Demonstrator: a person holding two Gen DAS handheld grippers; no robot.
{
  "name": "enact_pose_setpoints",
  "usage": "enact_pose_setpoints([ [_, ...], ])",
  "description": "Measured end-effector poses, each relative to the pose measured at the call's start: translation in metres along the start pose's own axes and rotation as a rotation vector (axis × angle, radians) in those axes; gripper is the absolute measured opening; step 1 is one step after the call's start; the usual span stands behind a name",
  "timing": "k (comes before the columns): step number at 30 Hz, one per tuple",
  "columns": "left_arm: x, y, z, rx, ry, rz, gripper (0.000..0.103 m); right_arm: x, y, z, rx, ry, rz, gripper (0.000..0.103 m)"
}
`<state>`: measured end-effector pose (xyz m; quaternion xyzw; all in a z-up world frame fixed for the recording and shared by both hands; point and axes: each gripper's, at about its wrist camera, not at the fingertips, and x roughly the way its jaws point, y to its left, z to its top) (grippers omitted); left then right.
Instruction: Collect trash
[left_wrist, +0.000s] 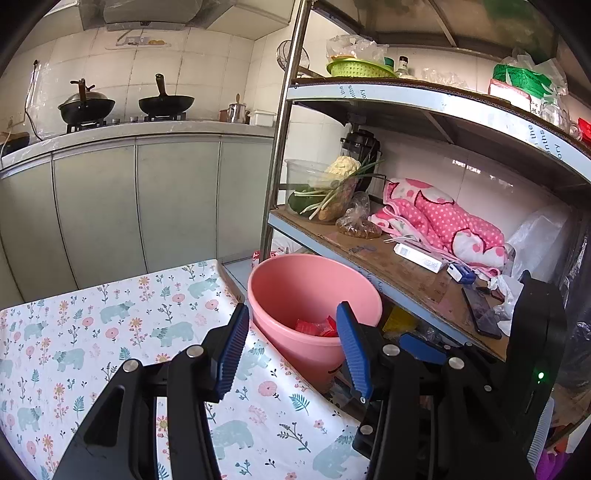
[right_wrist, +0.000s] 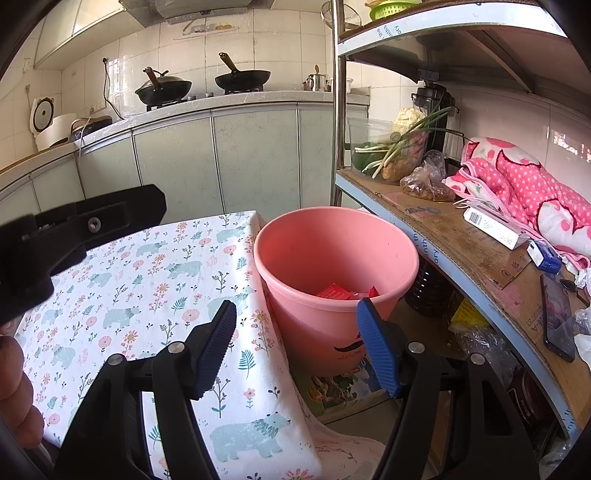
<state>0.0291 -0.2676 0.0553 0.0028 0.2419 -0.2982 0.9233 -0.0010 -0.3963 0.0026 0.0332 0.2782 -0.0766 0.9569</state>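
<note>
A pink bucket (left_wrist: 314, 291) stands on the floor beside the table's right edge; it also shows in the right wrist view (right_wrist: 334, 258). Red wrappers (left_wrist: 318, 327) lie at its bottom, also visible in the right wrist view (right_wrist: 345, 292). My left gripper (left_wrist: 293, 349) is open and empty, near the bucket's front rim. My right gripper (right_wrist: 297, 347) is open and empty, held in front of the bucket over the table's edge. The left gripper's black body (right_wrist: 74, 229) shows at the left of the right wrist view.
A table with a floral bear-print cloth (left_wrist: 110, 332) (right_wrist: 147, 288) fills the left. A metal shelf rack (left_wrist: 406, 266) (right_wrist: 461, 240) on the right holds a pink cloth, boxes, a phone and vegetables. A counter with two woks (left_wrist: 125, 105) runs along the back.
</note>
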Motion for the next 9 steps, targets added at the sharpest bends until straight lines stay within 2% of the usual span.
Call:
enact_pose_setpoints([
  [9, 0.0011, 0.0013, 0.0015, 0.005, 0.019, -0.003, 0.049, 0.0017, -0.0002, -0.0027, 0.000, 0.003, 0.001, 0.068],
])
